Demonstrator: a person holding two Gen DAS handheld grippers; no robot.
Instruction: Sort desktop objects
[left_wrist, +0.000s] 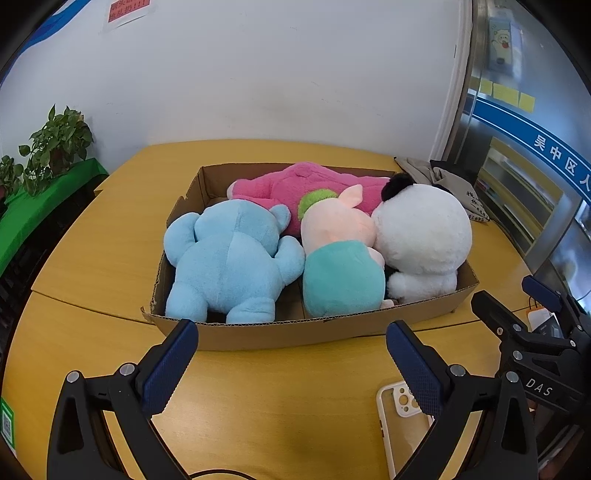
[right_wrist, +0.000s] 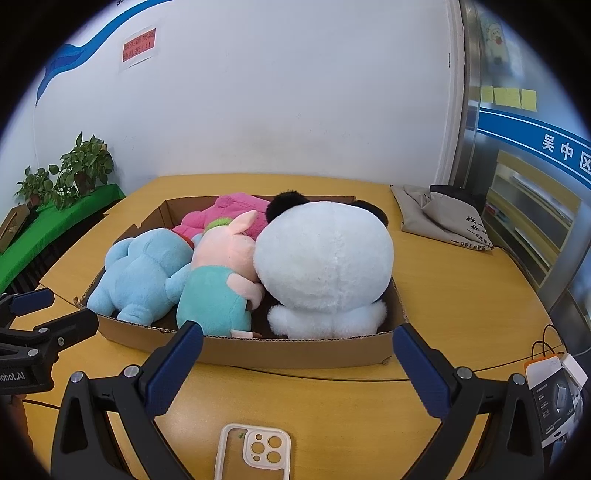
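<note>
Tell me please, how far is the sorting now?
Done: four plush toys, including the blue bear and panda, lie in the cardboard box. In hand: nothing; left gripper and right gripper are open. Left: phone case and boxed item on the table.

plush toys (left_wrist: 232, 266): 4; cardboard box (left_wrist: 295, 334): 1; phone case (right_wrist: 255, 454): 1; potted plants (right_wrist: 86, 168): 2

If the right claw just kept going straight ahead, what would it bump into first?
Probably the box's near wall, then the teal-shirted pig and panda behind it. The open right claw holds nothing; depth is unclear.
</note>
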